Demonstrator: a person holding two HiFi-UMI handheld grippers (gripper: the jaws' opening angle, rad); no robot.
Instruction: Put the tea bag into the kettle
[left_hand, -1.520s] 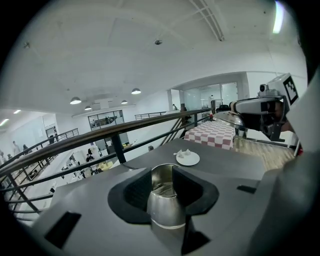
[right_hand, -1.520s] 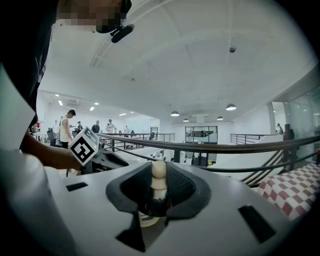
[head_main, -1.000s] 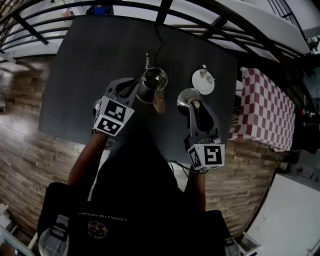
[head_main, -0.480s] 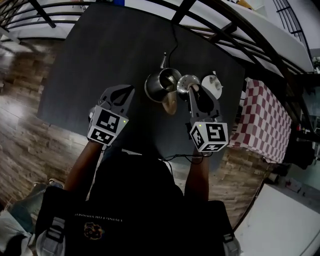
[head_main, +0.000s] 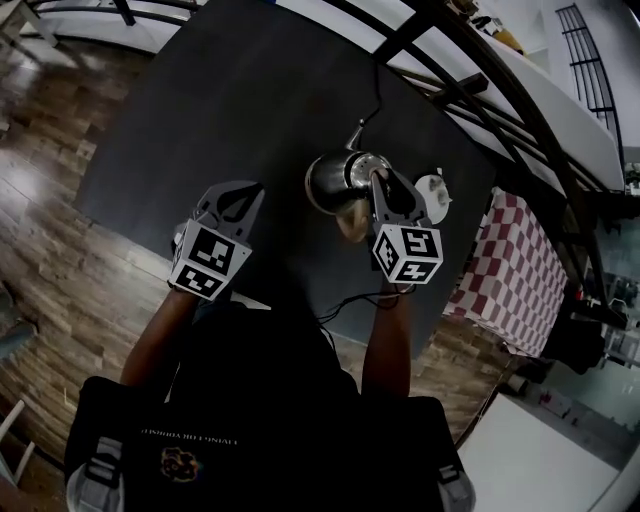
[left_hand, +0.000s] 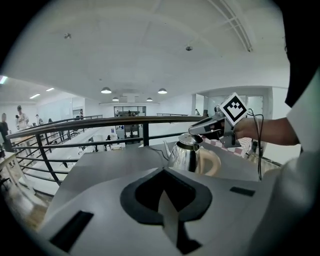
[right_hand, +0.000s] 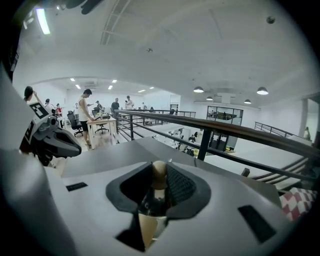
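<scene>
Left gripper (left_hand: 162, 172) fingers together, empty; right gripper (right_hand: 159, 176) fingers clamp lid knob (right_hand: 159, 168) at kettle (head_main: 328, 184) top

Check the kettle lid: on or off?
The lid sits at the mouth of the kettle in the left gripper view, knob gripped by the right gripper. Cannot tell whether it is fully seated.

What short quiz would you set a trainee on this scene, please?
1. True or false: the left gripper holds a tea bag.
2. What does the right gripper grip? A the lid's knob; B the kettle's handle; C the cable.
3. Fill in: the kettle stands on a dark ____.
Key: 1 false, its jaws are shut on nothing; 2 A; 3 table.
</scene>
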